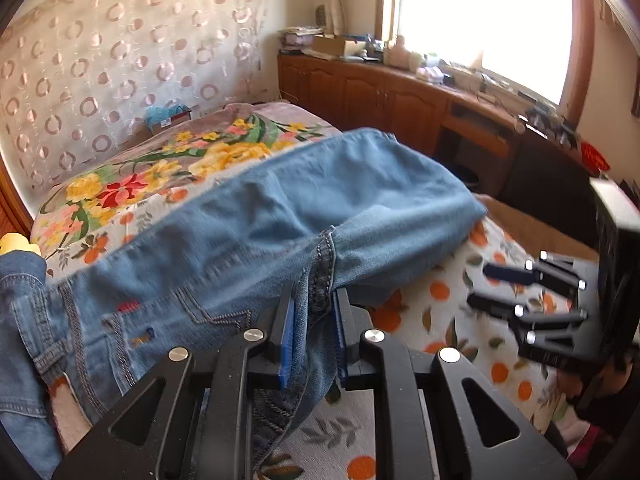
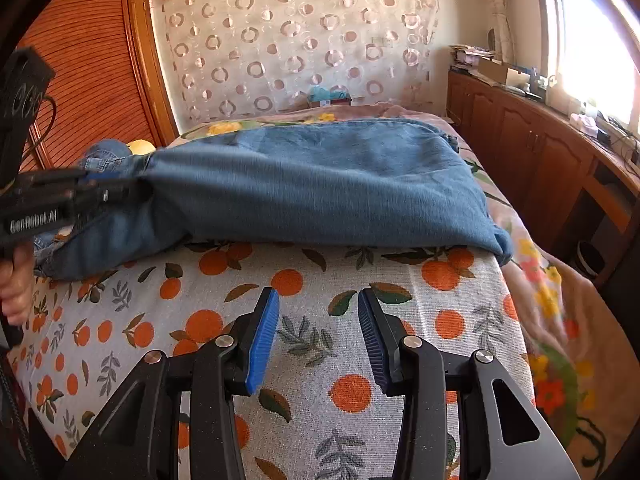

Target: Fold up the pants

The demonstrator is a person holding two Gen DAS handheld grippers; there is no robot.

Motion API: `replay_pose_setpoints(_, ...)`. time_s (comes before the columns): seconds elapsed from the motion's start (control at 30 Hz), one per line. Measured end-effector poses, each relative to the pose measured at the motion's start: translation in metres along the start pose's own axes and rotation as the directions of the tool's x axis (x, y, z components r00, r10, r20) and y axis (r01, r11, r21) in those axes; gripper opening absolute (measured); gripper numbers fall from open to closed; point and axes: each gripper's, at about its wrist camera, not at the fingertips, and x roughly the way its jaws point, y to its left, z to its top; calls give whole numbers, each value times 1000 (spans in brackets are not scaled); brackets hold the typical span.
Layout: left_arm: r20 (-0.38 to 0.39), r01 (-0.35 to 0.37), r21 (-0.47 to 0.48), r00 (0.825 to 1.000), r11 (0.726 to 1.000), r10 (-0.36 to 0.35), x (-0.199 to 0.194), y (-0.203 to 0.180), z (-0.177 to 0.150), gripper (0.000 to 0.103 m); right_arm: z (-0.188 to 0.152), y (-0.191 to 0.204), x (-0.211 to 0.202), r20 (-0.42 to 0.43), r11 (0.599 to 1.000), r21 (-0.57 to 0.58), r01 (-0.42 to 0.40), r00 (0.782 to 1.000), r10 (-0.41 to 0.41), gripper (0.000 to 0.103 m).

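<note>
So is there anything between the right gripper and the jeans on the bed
Nothing visible. The right gripper is open over bare orange-print sheet, and the jeans lie just ahead. The left gripper already pinches their seam, off to the side.

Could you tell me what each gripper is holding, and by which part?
The left gripper is shut on the jeans at the crotch seam; the right gripper is open and holds nothing.

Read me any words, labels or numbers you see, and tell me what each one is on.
"GenRobot.AI": white letters on the black body of the left gripper, which is shut on the jeans.
Red tag on the jeans' back pocket: too blurred to read.
Label on the small box by the curtain: too small to read.
</note>
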Motion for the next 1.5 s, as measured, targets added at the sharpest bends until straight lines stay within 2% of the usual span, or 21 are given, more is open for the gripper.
replay_pose_setpoints(0.3, -6, 11, 1, 1000, 1000, -11, -3, 4, -5, 18, 23, 2, 10, -48, 999, -18, -48, 998, 47, 43)
replay_pose_setpoints(0.5, -17, 16, 13, 1000, 1000, -16, -11, -1, -20, 23, 44, -7, 22, -61, 998, -62, 20, 998, -24, 43)
replay_pose_setpoints(0.57, -7, -7, 11, 1000, 1000, 7, -21, 2, -30, 25, 45, -14, 21, -61, 997, -65, 31, 998, -35, 43)
replay_pose_setpoints(0.63, -4, -42, 3, 999, 999, 42, -32, 7, -41, 30, 44, -18, 19, -55, 996, -73, 43, 997, -47, 43)
replay_pose_setpoints(0.73, 13, -72, -27, 997, 997, 72, -52, 22, -61, 45, 42, -24, 15, -47, 996, -79, 52, 997, -56, 43)
replay_pose_setpoints(0.77, 20, -85, -45, 996, 995, 86, -61, 29, -70, 54, 41, -25, 15, -46, 995, -85, 56, 997, -61, 43)
replay_pose_setpoints(0.8, 23, -94, -60, 995, 994, 95, -66, 37, -76, 55, 41, -27, 16, -46, 994, -91, 61, 997, -65, 43)
replay_pose_setpoints(0.97, 10, -200, -126, 979, 972, 203, -89, 69, -114, 55, 35, -11, 23, -66, 984, -173, 42, 996, -54, 51)
replay_pose_setpoints(1.1, -26, -243, -190, 970, 951, 242, -94, 94, -136, 55, 37, 1, 26, -57, 969, -246, 36, 997, -51, 56)
replay_pose_setpoints(1.2, -58, -234, -220, 972, 947, 226, -88, 107, -144, 55, 40, 8, 33, -57, 953, -300, 51, 996, -71, 59)
replay_pose_setpoints(1.4, -68, -218, -221, 976, 951, 208, -81, 108, -148, 55, 42, 15, 47, -72, 918, -390, 73, 991, -110, 60)
replay_pose_setpoints(1.5, -69, -203, -242, 979, 949, 191, -81, 109, -153, 56, 45, 14, 46, -76, 918, -391, 67, 992, -105, 61)
